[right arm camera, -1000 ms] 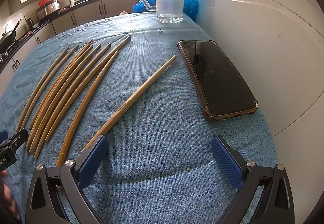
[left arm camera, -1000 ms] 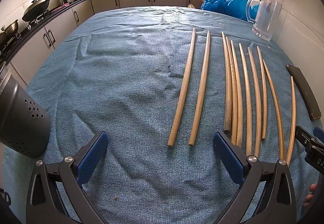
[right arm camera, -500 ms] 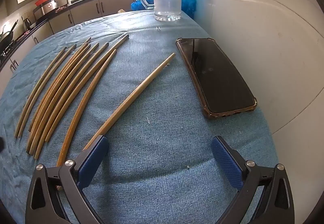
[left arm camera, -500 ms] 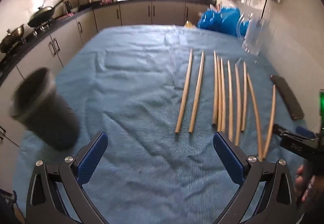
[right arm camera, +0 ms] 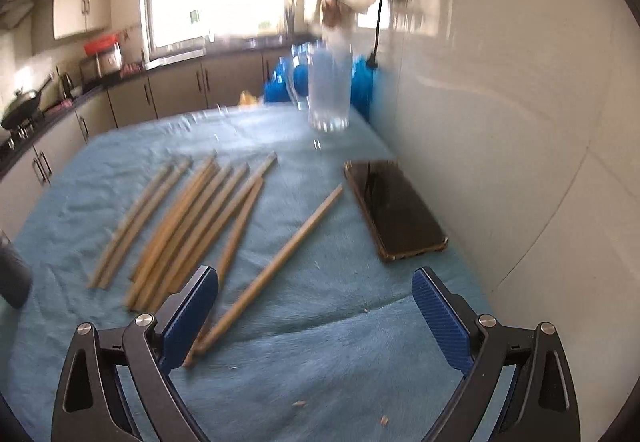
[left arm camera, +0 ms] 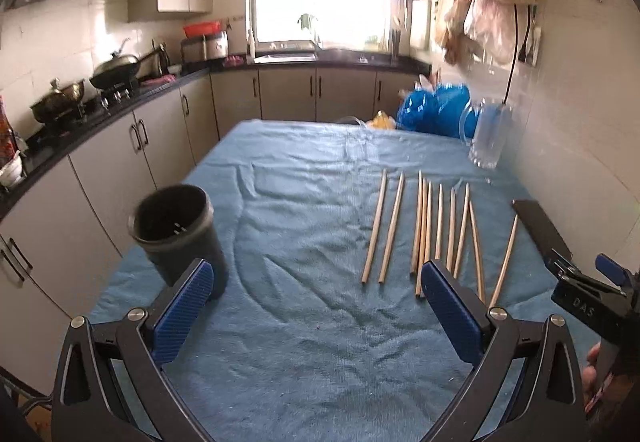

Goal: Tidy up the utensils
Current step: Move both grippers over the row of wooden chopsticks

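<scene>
Kitchen, table under a blue towel (left arm camera: 300, 202), worktops and window behind.

Left gripper (left arm camera: 312, 276): spread wide, gripping nothing, blue pads over bare cloth. Now raised and tilted back compared with a second ago, so more of the room shows and less of the towel.

Right gripper (right arm camera: 316, 282): likewise spread and empty, pulled up and away from the cloth since the earlier view; heavy blur across this view, probably from quick motion.

Just ahead of the right tongs: one stray chopstick (right arm camera: 280, 262), lying slantwise, its near end beside the left pad, not between the pads. Beyond it, just beside the far end, a phone (right arm camera: 394, 210) flat by the wall.

Further out: row of wooden chopsticks (left arm camera: 440, 226), flat on the towel, same layout as before, none lifted. To the left, well apart from them, black utensil holder (left arm camera: 176, 238), upright, mouth open; seen whole now, where only its side showed a second ago. Far corner: glass mug (left arm camera: 488, 134).

Judged from this: no sorting done yet, both tongs backed off with the holder in reach.
</scene>
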`<action>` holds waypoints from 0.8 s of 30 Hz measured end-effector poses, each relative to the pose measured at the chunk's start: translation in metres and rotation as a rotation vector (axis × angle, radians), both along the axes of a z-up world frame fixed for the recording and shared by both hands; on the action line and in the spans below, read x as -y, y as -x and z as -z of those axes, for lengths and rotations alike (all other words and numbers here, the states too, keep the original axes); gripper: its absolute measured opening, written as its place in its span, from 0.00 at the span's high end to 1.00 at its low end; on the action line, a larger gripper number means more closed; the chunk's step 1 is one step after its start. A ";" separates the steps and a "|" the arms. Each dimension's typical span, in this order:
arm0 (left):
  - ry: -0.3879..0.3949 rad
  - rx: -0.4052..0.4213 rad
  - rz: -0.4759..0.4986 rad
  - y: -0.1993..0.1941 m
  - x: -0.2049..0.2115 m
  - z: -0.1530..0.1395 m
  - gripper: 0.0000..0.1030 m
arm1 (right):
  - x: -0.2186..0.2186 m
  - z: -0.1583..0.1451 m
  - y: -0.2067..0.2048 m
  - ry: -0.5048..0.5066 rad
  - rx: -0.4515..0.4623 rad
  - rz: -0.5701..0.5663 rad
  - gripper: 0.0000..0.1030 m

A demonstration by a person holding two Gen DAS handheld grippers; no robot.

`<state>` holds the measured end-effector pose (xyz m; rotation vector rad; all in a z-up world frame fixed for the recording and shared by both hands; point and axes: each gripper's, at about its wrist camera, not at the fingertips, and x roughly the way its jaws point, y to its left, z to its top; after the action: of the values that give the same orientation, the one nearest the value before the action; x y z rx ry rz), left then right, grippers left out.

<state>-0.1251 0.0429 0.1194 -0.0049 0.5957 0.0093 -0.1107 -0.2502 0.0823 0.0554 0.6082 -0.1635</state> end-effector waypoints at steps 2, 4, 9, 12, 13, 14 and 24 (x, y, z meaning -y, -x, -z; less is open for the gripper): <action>-0.009 0.027 -0.005 0.010 -0.001 -0.007 0.00 | -0.007 -0.011 0.011 0.007 0.041 0.006 0.04; -0.017 0.051 -0.006 0.019 -0.003 -0.013 0.00 | -0.014 -0.022 0.025 0.008 0.088 0.011 0.03; -0.041 0.092 -0.006 0.041 -0.006 -0.030 0.00 | -0.027 -0.040 0.051 0.024 0.153 -0.002 0.03; -0.050 0.112 -0.001 0.049 -0.007 -0.035 0.00 | -0.035 -0.050 0.069 0.045 0.186 -0.006 0.03; -0.053 0.119 0.000 0.052 -0.008 -0.037 0.00 | -0.038 -0.053 0.072 0.051 0.192 -0.006 0.03; -0.052 0.128 0.001 0.055 -0.009 -0.039 0.00 | -0.040 -0.055 0.073 0.059 0.194 -0.005 0.03; -0.031 0.145 0.011 0.069 -0.013 -0.047 0.00 | -0.056 -0.069 0.096 0.164 0.215 0.064 0.03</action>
<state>-0.1939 0.0554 0.1663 0.0274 0.4503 0.0070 -0.2067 -0.1938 0.1515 -0.0652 0.3773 -0.2656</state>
